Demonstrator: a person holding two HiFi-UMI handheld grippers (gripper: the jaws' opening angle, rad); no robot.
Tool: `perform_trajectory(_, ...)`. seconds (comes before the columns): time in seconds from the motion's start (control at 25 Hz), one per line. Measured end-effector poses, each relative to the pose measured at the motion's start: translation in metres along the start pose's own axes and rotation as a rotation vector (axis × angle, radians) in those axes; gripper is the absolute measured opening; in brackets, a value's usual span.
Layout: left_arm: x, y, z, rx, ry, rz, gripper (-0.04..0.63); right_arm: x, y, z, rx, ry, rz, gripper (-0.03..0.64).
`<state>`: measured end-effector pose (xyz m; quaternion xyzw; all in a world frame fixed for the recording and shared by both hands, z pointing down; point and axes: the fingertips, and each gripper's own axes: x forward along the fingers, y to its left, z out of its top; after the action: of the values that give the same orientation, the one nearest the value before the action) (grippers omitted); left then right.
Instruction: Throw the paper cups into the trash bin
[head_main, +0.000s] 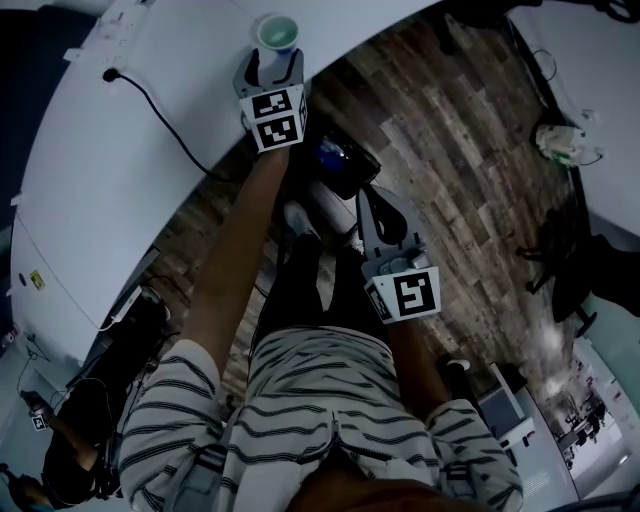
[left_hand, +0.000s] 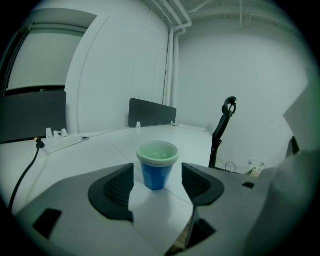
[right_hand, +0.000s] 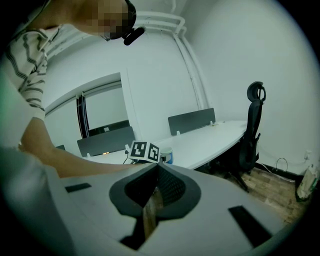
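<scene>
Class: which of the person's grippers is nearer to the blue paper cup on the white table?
Left. The left gripper has the blue paper cup between its open jaws, untouched; the right gripper, shut, is well back from it, over the wooden floor.

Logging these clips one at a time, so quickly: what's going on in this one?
A person in a striped shirt holds tongs in each hand. The left tongs reach over the white table with jaws wide open, and a blue paper cup stands upright between the pads, not yet gripped. The right tongs hang lower, above the wood floor, shut and empty.
</scene>
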<state>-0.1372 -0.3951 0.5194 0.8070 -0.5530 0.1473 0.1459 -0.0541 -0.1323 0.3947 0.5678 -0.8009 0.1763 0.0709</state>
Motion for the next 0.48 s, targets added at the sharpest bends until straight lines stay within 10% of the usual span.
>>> perform_trajectory(0.48,0.033,0.001,-0.01,0.038,0.066,0.004,0.31,0.004,-0.003,-0.011,0.021,0.028,-0.002,0.015)
